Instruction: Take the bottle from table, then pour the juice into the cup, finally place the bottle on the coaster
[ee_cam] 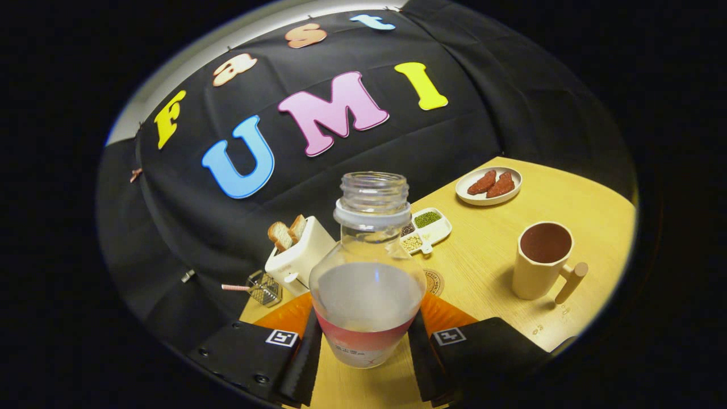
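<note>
Pale wood counter fronts a black cloth wall. Between the fingers of the gripper stands the bottle, uncapped and upright, both fingers pressing its lower labelled part, so it is held. About half full of cloudy juice, it is likely moderately heavy, smooth and rather slippery; a hold low on the body seems sound, though the open neck calls for a slow tilt. Beyond the fingers, the cup with its wooden handle sits apart and looks empty inside. Behind the bottle, the coaster peeks out, near a divided dish of beans, a toaster holding bread and a plate with two reddish pieces.
</note>
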Tool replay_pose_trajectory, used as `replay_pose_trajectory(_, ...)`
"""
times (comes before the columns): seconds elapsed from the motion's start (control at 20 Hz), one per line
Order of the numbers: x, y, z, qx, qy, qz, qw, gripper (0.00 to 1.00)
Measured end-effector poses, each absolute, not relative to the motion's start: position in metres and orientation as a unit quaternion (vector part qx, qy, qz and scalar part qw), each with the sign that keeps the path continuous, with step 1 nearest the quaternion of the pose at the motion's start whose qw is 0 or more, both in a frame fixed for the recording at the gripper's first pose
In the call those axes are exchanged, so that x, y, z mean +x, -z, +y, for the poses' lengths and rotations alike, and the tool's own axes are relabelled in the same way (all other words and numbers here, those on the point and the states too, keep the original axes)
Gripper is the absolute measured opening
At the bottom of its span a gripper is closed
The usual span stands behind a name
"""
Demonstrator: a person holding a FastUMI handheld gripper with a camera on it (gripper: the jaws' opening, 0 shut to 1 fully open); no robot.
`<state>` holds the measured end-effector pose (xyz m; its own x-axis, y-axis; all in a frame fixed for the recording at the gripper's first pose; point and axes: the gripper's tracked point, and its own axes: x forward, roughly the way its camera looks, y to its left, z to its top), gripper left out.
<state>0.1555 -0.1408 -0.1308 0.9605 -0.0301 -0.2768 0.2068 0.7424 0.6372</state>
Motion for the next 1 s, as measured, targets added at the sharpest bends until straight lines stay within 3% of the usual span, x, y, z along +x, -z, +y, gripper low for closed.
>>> replay_pose_trajectory(0.45, 0.146, 0.134, -0.175, 0.478, 0.022, 0.150, 0.865, 0.71)
replay_pose_trajectory(1.0, 0.146, 0.167, -0.193, 0.614, 0.039, 0.178, 0.768, 0.71)
